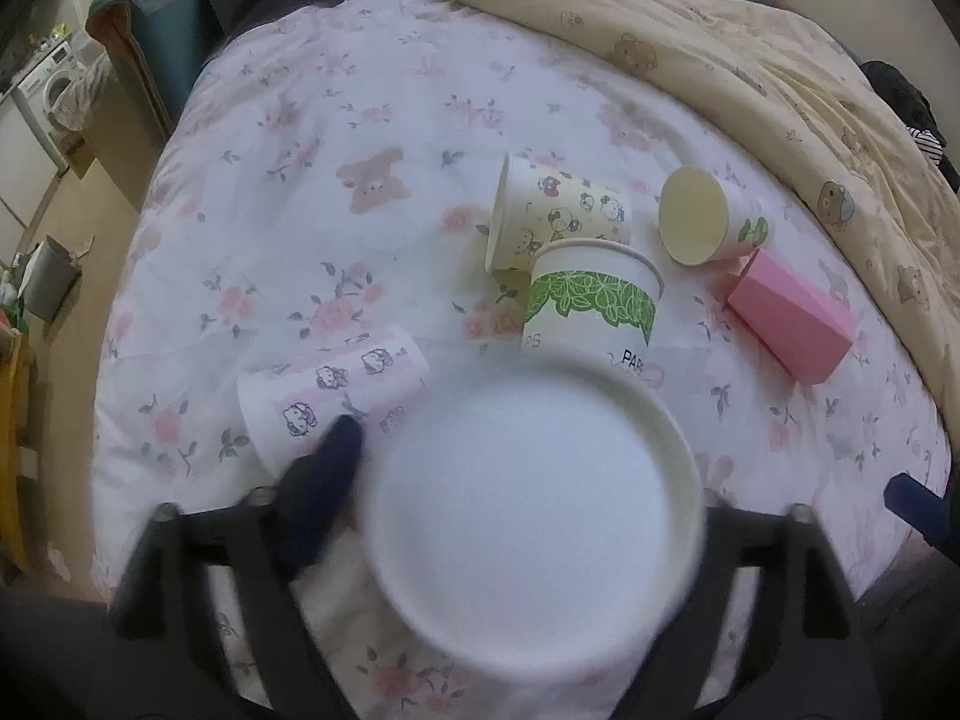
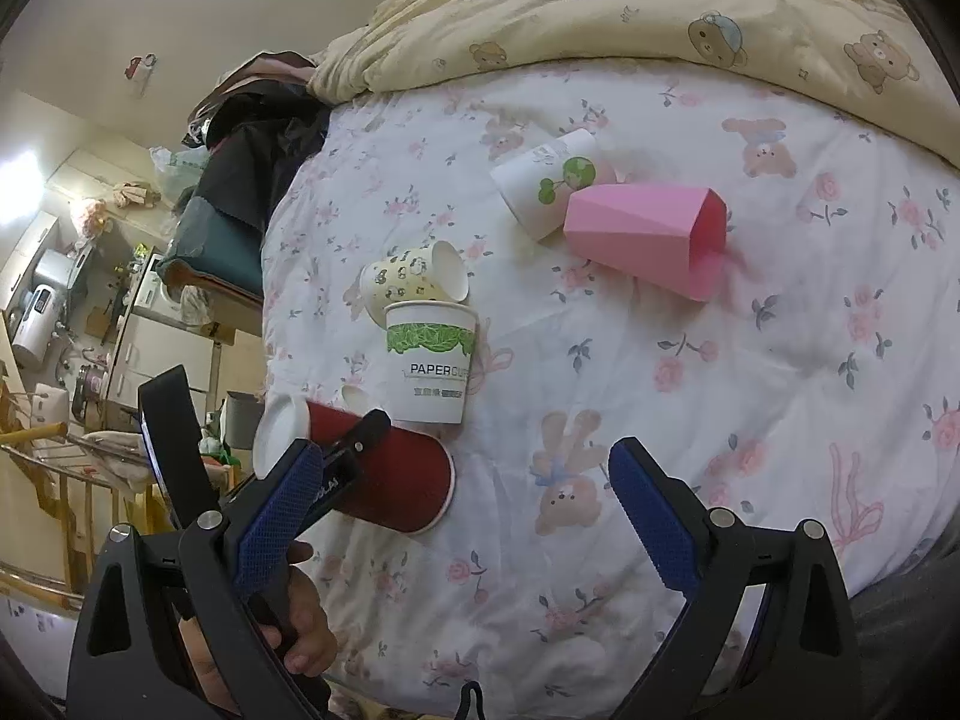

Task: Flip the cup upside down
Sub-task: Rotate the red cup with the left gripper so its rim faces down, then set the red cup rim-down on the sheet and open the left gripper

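My left gripper [image 1: 528, 516] is shut on a red paper cup [image 2: 390, 474], held on its side above the bed; its white bottom [image 1: 534, 516] fills the left wrist view, blurred. In the right wrist view the left gripper's finger [image 2: 360, 438] clamps the cup wall. My right gripper [image 2: 462, 516] is open and empty, low over the bedsheet, right of the red cup. A white cup with a green leaf band [image 2: 429, 360] [image 1: 591, 306] stands upright just behind.
Other cups lie on their sides on the floral sheet [image 2: 720, 390]: a Hello Kitty cup [image 1: 333, 396], a yellow cartoon cup [image 1: 558, 210] [image 2: 414, 279], a green-tree cup [image 1: 708, 216] [image 2: 549, 186], a pink faceted cup [image 1: 792, 318] [image 2: 648, 240]. A cream duvet [image 1: 750, 60] lies behind; the bed edge drops off left.
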